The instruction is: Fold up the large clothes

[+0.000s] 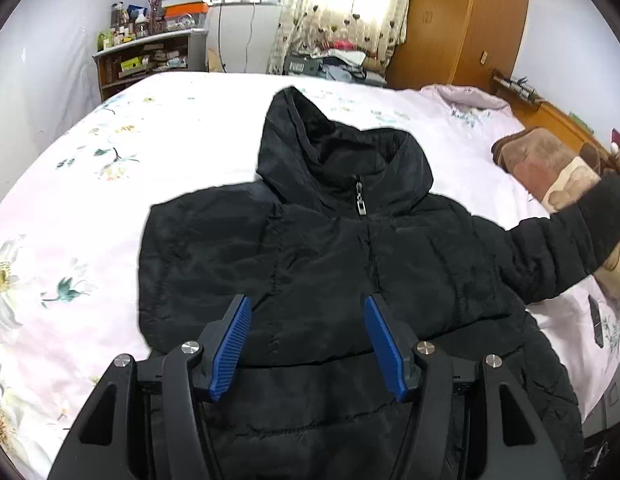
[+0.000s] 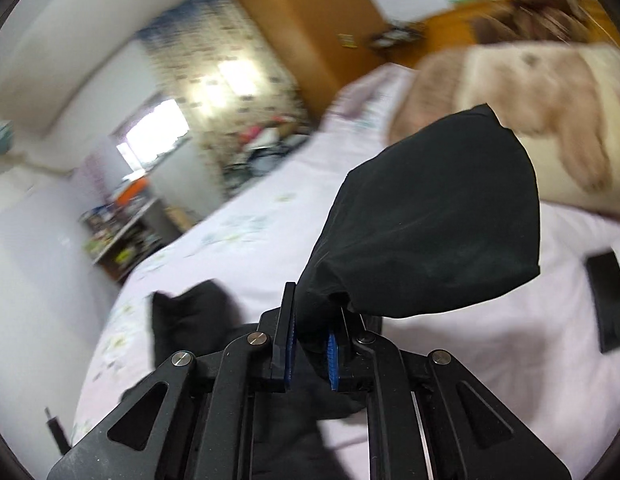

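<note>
The left gripper (image 1: 308,340) fills the lower middle of its frame, pointing downward, jaws standing apart with nothing between the blue pads (image 1: 232,346), which touch nothing. The right gripper (image 2: 311,354) sits at the lower middle of its blurred frame, tilted, jaws drawn nearly together and pinching the black sleeve (image 2: 433,216); the cloth bunches between the pads and rises past them toward the upper right of the frame
</note>
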`<state>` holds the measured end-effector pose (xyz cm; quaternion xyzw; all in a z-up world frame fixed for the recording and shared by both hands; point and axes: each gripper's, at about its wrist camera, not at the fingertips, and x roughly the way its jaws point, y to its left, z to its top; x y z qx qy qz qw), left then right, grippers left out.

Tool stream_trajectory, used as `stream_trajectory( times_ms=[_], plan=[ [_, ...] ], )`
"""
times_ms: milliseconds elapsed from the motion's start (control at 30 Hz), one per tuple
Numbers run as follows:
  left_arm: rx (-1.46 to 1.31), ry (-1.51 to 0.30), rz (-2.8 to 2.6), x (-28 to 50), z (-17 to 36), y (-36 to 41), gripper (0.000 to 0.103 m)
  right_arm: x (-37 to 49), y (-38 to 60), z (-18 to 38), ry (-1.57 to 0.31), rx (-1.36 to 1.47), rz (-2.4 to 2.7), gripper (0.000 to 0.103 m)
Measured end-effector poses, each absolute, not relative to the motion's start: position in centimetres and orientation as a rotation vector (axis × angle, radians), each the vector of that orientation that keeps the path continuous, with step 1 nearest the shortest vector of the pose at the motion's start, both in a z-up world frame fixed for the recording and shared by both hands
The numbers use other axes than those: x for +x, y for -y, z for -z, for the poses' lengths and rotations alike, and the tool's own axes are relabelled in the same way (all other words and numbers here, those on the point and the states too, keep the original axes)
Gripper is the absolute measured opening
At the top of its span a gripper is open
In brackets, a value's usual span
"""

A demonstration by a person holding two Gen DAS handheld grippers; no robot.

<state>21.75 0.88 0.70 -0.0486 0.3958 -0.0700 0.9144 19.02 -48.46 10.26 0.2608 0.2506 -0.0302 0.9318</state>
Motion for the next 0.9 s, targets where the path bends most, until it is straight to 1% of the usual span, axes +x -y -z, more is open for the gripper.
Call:
stream_trajectory(
  times_ms=[133,300,433,600,700,767,833,867,900],
  plan=[
    [-0.125,-0.790,0.134,20.5,-1.8,-2.3,0.061,20.6,42.6,-12.2,-0.526,0.464,-0.074,0.012],
    [-0.173,-0.766,0.125,19.0,-2.5,-4.3,0.061,23.1,34.8,-11.3,-0.609,0.397,-0.211,0.012],
    [-0.199,-0.756,0.104,17.8,-2.5,-6.0,0.061,25.3,29.0,-8.2,-0.702,0.338,-0.290,0.012],
    [-0.228,-0.765,0.076,17.3,-2.1,-8.3,0.061,27.5,23.4,-2.0,-0.845,0.266,-0.342,0.012],
    [-0.236,-0.767,0.053,17.2,-1.8,-9.2,0.061,28.3,20.9,1.8,-0.934,0.245,-0.358,0.015],
    [-0.250,-0.777,0.041,17.2,-1.5,-9.9,0.061,29.0,20.0,4.1,-0.991,0.239,-0.373,0.019],
    [-0.265,-0.782,0.039,17.3,-1.3,-10.3,0.061,29.4,19.4,5.6,-1.042,0.250,-0.386,0.028],
    [-0.270,-0.782,0.041,17.5,-1.3,-10.3,0.061,29.2,19.4,6.0,-1.045,0.255,-0.389,0.029],
    [-0.271,-0.779,0.043,17.6,-1.4,-10.3,0.061,28.7,19.3,5.9,-1.035,0.254,-0.403,0.035]
  ],
)
